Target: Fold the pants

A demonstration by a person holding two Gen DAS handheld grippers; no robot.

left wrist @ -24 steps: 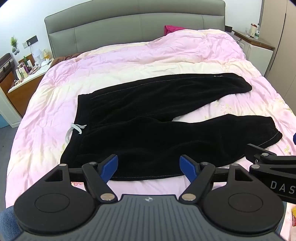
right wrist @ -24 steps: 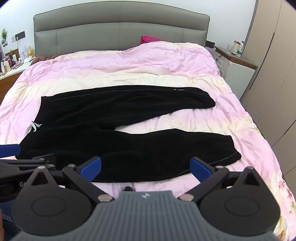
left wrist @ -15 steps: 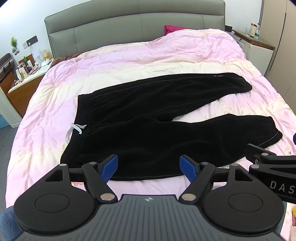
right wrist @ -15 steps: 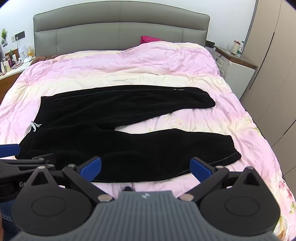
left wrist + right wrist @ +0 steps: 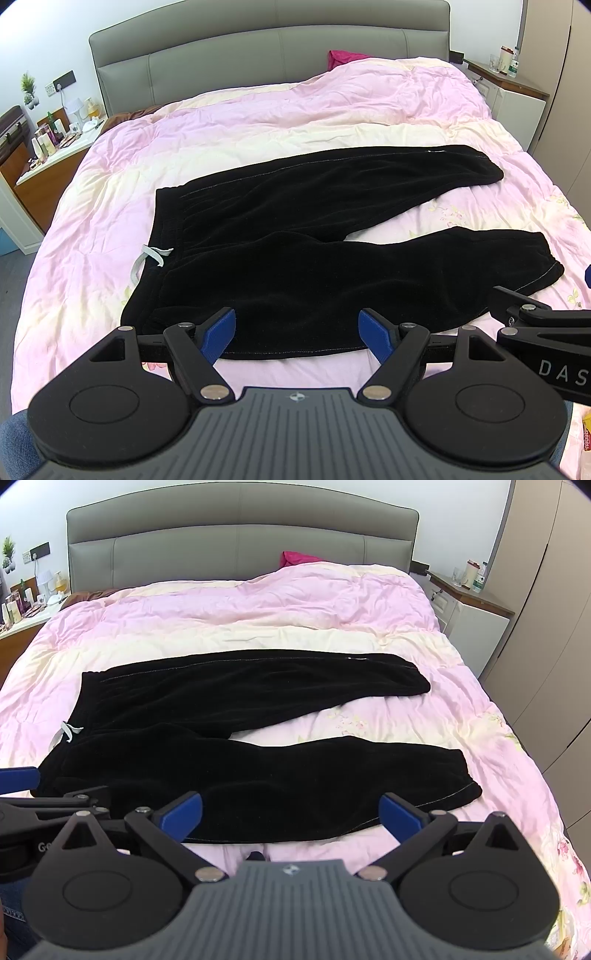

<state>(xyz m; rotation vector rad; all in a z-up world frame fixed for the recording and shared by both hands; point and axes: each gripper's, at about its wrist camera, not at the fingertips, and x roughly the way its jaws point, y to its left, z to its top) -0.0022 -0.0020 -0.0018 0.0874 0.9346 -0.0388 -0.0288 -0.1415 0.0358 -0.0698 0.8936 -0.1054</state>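
Black pants (image 5: 295,236) (image 5: 236,746) lie spread flat on a pink and cream quilt, waistband at the left, both legs running right and splayed apart. A pale drawstring (image 5: 153,256) hangs off the waistband. My left gripper (image 5: 297,326) hovers open over the near edge of the pants by the hip, nothing between its blue pads. My right gripper (image 5: 291,812) hangs open above the near leg's lower hem edge, also holding nothing. Each gripper shows at the edge of the other's view.
The quilt (image 5: 92,229) covers a bed with a grey headboard (image 5: 258,55). A magenta cloth (image 5: 343,57) lies at the head. A cluttered nightstand (image 5: 48,147) stands left, a white one (image 5: 517,96) right, wardrobe doors (image 5: 546,627) beyond it.
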